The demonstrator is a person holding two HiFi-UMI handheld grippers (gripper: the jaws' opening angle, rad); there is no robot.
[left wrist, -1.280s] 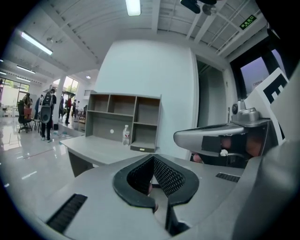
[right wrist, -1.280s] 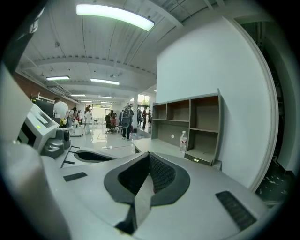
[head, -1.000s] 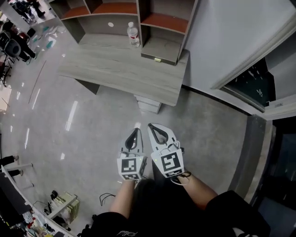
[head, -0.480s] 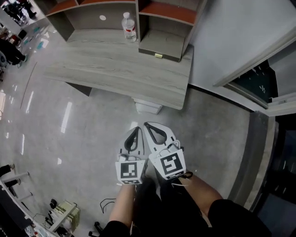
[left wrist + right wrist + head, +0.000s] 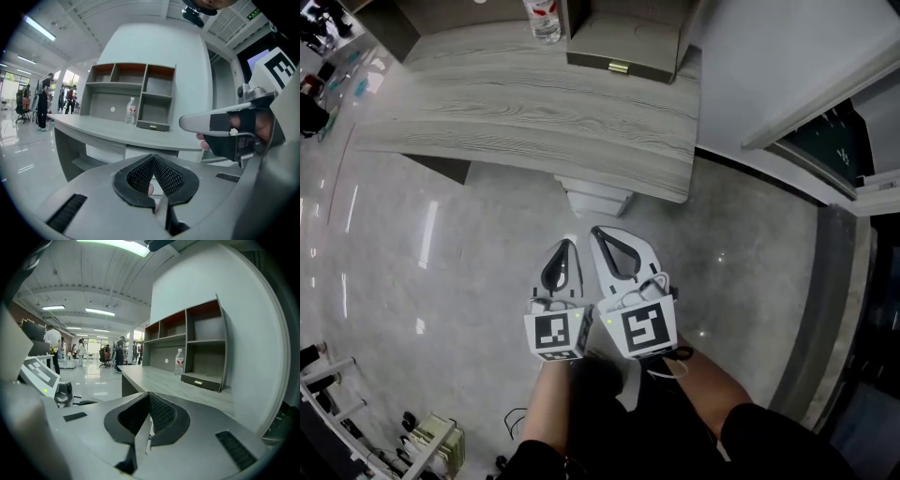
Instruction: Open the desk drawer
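Observation:
A grey wood desk (image 5: 534, 112) spans the top of the head view. On its back right stands a shelf unit with a small drawer (image 5: 619, 58) that has a gold handle; this drawer (image 5: 201, 379) also shows in the right gripper view. A white drawer pedestal (image 5: 598, 199) sits under the desk's front edge. My left gripper (image 5: 566, 247) and right gripper (image 5: 598, 232) hover side by side over the floor, short of the desk. Both are shut and hold nothing. Their tips point at the pedestal.
A water bottle (image 5: 544, 19) stands on the desk left of the small drawer. A white wall (image 5: 769, 66) and a dark doorway (image 5: 825, 141) lie to the right. Shiny grey floor (image 5: 422, 281) spreads left; people and chairs (image 5: 44, 101) are far off.
Both grippers, still shut and side by side, have sunk and come closer to the desk. The desk looks larger, and its shelf unit has slid off the top of the head view.

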